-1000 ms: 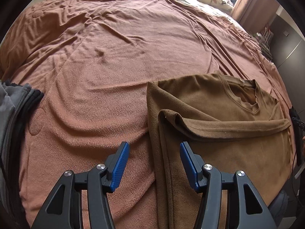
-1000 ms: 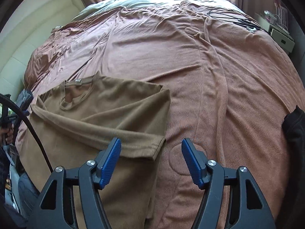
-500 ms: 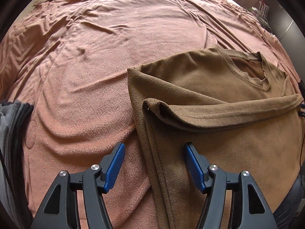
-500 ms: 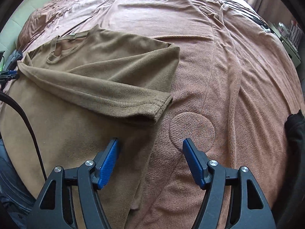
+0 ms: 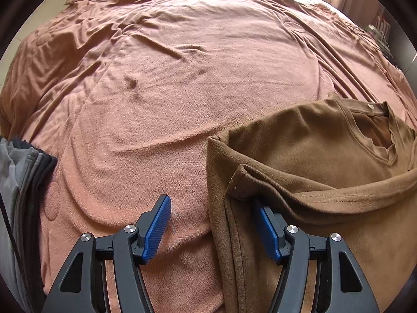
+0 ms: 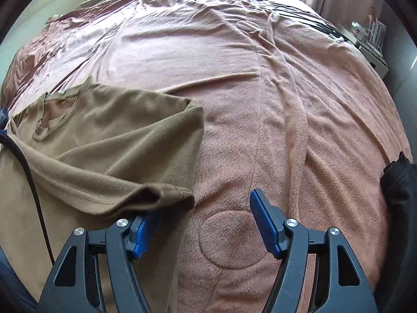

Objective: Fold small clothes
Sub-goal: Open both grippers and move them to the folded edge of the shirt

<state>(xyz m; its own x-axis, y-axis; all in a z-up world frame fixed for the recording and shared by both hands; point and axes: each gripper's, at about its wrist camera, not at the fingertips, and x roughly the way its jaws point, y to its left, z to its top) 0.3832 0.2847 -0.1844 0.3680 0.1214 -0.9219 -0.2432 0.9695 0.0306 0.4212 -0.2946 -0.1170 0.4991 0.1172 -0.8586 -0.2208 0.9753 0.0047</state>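
We lower each released hand-held gripper, left (image 5: 212,225) and right (image 6: 202,220), astride the brown shirt's (image 5: 312,182) side edges on the bed (image 5: 169,91), ready to fold.

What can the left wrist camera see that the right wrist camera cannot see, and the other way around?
Only the left wrist view shows the pile of grey and dark clothes at its left edge, and the left gripper, open, astride the left edge of the shirt.

Only the right wrist view shows the black garment at its right edge, the cables at the far side of the bed, and the right gripper, open, with one finger under the folded sleeve.

Both show the brown shirt, sleeves folded in, on the pink blanket.
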